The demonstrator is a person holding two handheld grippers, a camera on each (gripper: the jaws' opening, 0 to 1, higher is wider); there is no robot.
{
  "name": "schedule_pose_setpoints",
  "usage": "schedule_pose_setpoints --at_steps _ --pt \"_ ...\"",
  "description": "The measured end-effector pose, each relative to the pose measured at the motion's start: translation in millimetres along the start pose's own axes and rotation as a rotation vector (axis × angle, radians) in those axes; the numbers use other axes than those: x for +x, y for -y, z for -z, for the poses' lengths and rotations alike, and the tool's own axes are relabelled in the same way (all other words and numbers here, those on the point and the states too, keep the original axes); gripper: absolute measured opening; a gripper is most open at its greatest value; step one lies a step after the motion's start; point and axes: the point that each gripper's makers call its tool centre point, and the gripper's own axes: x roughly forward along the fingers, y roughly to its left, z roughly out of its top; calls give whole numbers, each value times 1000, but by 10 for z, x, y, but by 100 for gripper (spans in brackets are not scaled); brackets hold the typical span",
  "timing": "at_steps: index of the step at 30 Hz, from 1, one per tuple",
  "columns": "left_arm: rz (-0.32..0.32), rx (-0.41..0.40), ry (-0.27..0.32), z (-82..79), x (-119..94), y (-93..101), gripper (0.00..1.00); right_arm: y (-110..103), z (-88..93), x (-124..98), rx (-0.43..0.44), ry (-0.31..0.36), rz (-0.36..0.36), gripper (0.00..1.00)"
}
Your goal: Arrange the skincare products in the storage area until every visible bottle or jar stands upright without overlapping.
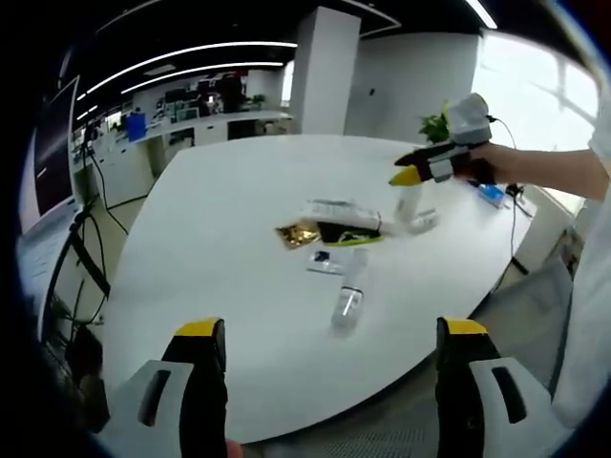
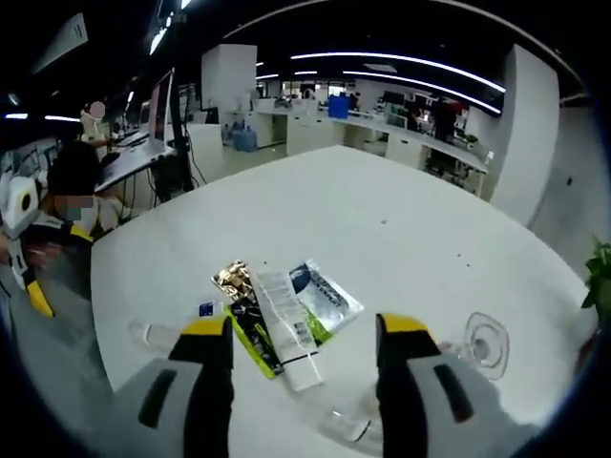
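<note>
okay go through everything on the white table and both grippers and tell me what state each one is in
left gripper: open, held off the table's near edge.
right gripper: open, over the tube.
white tube: lying flat.
clear bottle: lying on its side.
gold sachet: lying flat.
blue-and-white sachet: lying flat.
white table: products scattered, none clearly upright.

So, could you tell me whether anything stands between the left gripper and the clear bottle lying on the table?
Nothing visible does. In the left gripper view the left gripper is open, and the clear bottle lies on its side straight ahead, with bare white table between them. The sachets and tube lie beyond the bottle, not in the path.
</note>
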Motion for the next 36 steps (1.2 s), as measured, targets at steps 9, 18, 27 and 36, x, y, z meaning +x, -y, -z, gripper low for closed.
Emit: schedule_pose_setpoints --at_steps 9,18,27,36 --pt "-7 -7 -3 4 1 -17 89 43 -24 151 -43 -20 -29 61" --pt "-8 -11 -12 12 10 -28 89 -71 57 399 -124 -98 -108 59" --pt "-13 -22 -12 17 11 -45 89 -217 104 701 -176 -166 -163 56" --pt "-16 -33 -11 20 12 -69 89 -347 235 974 -216 -239 -209 54"
